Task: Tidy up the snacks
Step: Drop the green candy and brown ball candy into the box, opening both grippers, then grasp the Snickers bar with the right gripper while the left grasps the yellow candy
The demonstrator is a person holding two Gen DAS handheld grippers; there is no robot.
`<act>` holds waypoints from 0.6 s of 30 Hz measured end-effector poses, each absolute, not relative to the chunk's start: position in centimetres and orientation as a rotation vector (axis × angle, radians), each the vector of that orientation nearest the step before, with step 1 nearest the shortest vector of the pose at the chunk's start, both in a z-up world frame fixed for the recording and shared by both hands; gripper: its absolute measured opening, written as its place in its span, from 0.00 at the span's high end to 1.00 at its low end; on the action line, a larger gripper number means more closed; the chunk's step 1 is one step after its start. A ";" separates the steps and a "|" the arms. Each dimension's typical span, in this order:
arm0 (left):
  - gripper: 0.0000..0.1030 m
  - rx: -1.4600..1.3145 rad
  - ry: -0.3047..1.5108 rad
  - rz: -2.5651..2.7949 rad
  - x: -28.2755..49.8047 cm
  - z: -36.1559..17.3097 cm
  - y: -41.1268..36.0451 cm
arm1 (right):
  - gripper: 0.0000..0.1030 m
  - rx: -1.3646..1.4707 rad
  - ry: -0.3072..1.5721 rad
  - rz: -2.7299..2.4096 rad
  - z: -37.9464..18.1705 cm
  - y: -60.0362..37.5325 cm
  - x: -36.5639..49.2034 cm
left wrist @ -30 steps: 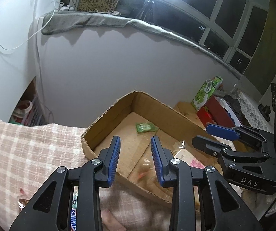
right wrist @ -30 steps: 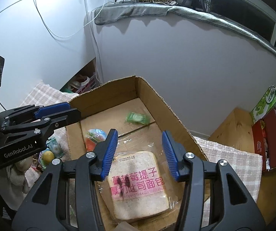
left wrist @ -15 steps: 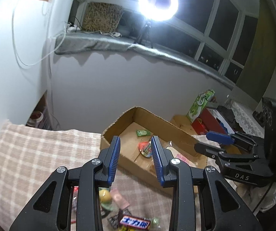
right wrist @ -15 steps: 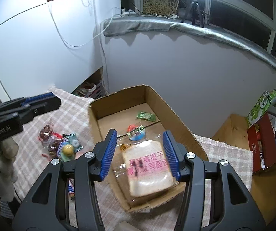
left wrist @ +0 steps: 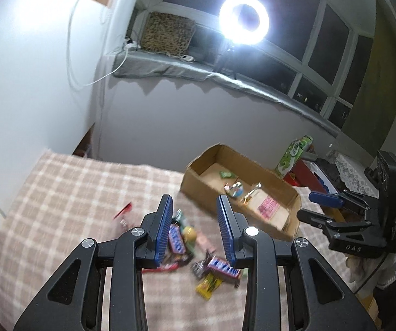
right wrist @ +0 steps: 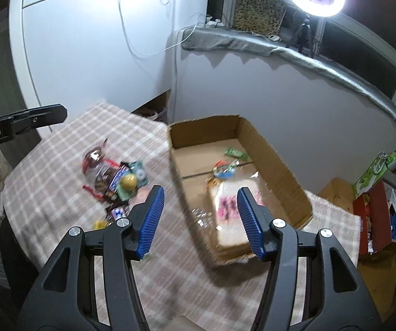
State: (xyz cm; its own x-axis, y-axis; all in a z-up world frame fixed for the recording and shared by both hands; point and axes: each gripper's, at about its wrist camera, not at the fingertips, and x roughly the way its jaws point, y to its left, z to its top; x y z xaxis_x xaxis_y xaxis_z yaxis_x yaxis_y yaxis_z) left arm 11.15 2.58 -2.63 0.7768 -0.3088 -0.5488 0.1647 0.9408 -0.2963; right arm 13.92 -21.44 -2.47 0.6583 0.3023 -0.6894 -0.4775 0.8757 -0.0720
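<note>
Both empty: left claw (left wrist: 195,220) spread (narrowly), right claw (right wrist: 198,209) opening above cardboard box (right wrist: 280,165).

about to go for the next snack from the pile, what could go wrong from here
The loose snack pile is crowded and overlapping, so the empty left gripper may pinch two wrappers at once. The bagged bread fills the near end of the cardboard box, so later drops could land on it.

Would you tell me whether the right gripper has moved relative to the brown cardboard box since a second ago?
Yes. The right gripper has pulled back and up from the brown cardboard box, which now looks smaller and farther in its view.
</note>
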 end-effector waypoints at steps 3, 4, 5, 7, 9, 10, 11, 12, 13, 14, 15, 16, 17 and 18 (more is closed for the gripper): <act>0.70 -0.253 0.645 -0.242 10.1 -3.4 3.6 | 0.44 -0.252 0.754 0.475 -3.0 -21.2 13.1; 0.70 -0.255 0.650 -0.236 9.7 -3.7 3.8 | 0.44 -0.250 0.763 0.482 -3.1 -21.2 12.8; 0.70 -0.256 0.652 -0.231 9.3 -4.0 4.0 | 0.44 -0.245 0.774 0.490 -3.3 -21.1 12.6; 0.70 -0.265 0.664 -0.231 8.6 -4.7 4.3 | 0.44 -0.234 0.792 0.510 -3.7 -20.8 12.2; 0.70 -0.269 0.683 -0.238 8.3 -5.5 4.3 | 0.44 -0.231 0.812 0.535 -4.3 -20.4 12.0; 0.70 -0.267 0.695 -0.242 8.2 -5.9 4.1 | 0.44 -0.235 0.822 0.549 -4.7 -20.1 11.9; 0.70 -0.264 0.704 -0.243 8.1 -6.3 4.0 | 0.44 -0.244 0.832 0.560 -5.1 -19.7 11.7; 0.70 -0.262 0.715 -0.247 8.1 -6.7 3.8 | 0.44 -0.252 0.842 0.567 -5.5 -19.4 11.6; 0.70 -0.263 0.729 -0.257 8.1 -7.2 3.5 | 0.44 -0.259 0.857 0.579 -6.0 -18.9 11.6; 0.70 -0.262 0.742 -0.270 8.0 -7.7 3.3 | 0.44 -0.263 0.868 0.587 -6.4 -18.6 11.6; 0.70 -0.259 0.751 -0.280 8.0 -8.0 3.0 | 0.44 -0.266 0.880 0.596 -6.9 -18.3 11.7; 0.70 -0.247 0.764 -0.291 8.0 -8.4 2.6 | 0.44 -0.271 0.890 0.601 -7.3 -18.0 11.7; 0.70 -0.236 0.772 -0.297 7.9 -8.7 2.3 | 0.44 -0.276 0.901 0.606 -7.7 -17.6 11.8; 0.70 -0.227 0.785 -0.310 8.0 -9.1 1.8 | 0.44 -0.278 0.910 0.611 -8.1 -17.3 11.8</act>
State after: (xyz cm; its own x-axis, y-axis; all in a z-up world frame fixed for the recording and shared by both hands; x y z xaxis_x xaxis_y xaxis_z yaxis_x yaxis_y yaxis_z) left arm 7.97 1.83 -9.14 0.6662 -0.3557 -0.6555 0.1883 0.9307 -0.3137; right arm 11.83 -17.33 -8.06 0.4606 0.3749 -0.8046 -0.6021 0.7979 0.0271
